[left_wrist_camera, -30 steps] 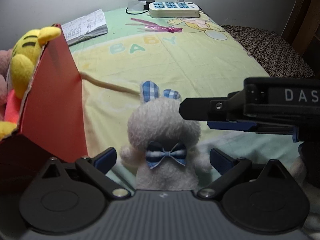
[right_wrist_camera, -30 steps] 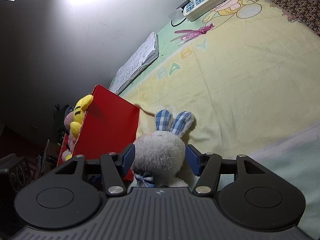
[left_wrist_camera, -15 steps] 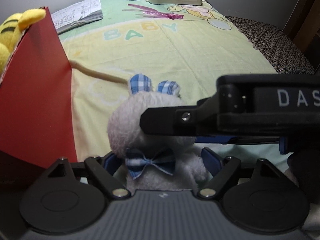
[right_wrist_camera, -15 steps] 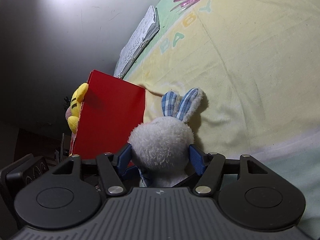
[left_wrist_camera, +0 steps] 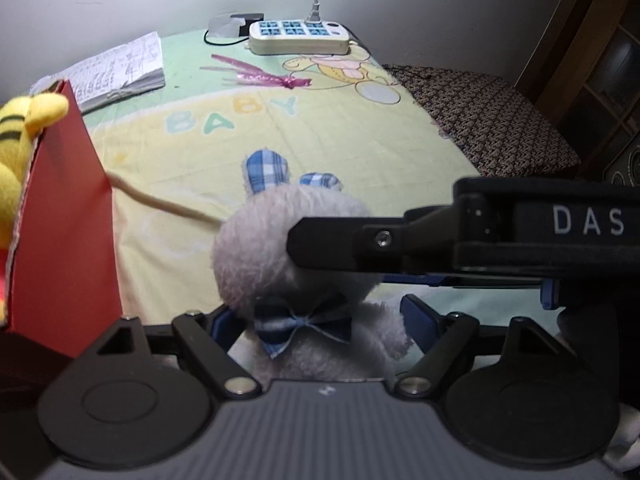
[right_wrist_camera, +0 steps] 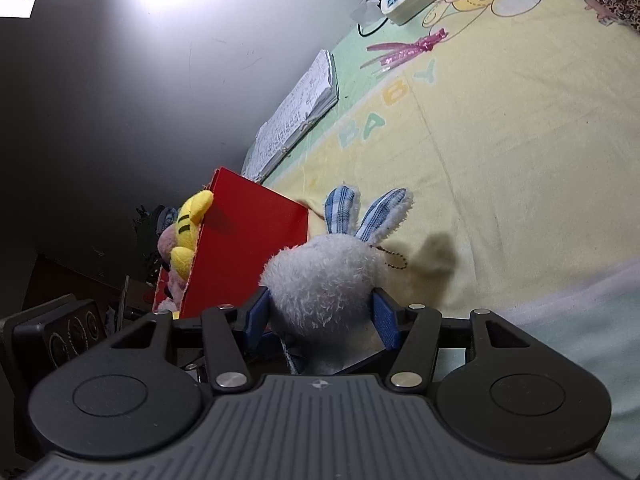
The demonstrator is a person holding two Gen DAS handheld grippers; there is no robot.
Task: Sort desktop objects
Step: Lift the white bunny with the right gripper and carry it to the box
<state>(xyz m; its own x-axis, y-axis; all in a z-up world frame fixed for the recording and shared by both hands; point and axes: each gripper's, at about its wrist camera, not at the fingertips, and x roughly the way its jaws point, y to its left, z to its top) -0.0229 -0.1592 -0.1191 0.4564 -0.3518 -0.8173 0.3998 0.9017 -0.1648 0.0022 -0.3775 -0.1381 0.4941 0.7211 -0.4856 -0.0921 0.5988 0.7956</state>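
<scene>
Rabbit plush [left_wrist_camera: 292,240]: near centre of the desk [left_wrist_camera: 360,152], just right of the red box [left_wrist_camera: 64,224].
Left gripper [left_wrist_camera: 324,320]: fingers closing around the plush body.
Right gripper [right_wrist_camera: 320,316]: fingers closing, pads flanking its head.
Open room: far and right, toward the power strip [left_wrist_camera: 298,37].

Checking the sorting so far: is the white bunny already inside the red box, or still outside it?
Outside. The white bunny sits beside the red box, between the fingers of both grippers; only the yellow toy pokes out of the box.
</scene>
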